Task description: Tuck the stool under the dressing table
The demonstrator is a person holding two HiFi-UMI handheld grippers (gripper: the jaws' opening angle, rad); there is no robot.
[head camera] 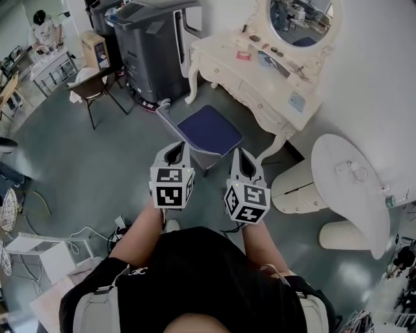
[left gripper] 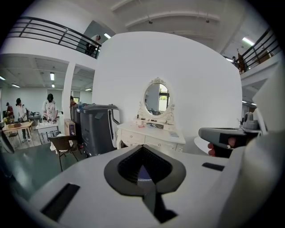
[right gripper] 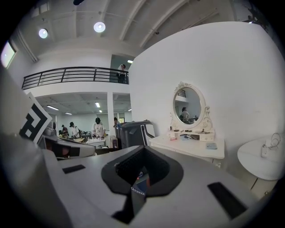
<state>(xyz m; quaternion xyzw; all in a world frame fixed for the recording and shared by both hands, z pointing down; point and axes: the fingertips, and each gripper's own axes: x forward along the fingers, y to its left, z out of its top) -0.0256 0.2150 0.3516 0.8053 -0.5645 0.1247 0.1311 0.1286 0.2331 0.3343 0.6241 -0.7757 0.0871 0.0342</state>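
Left gripper (head camera: 175,149), right gripper (head camera: 242,156): jaws closed, empty. Stool (head camera: 209,130) near dressing table (head camera: 224,66), untucked.

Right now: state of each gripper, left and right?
Left gripper: closed, holding nothing.
Right gripper: closed, holding nothing.

**Stool (head camera: 209,130) in front of dressing table (head camera: 260,81)**

The stool stands just ahead of the left claw (head camera: 175,148) and right claw (head camera: 242,156), between them. The dressing table lies beyond it, a mirror (head camera: 300,19) on top. A chair (head camera: 97,88) stands ahead-left of the left claw, and a round table (head camera: 351,188) stands right of the right claw.
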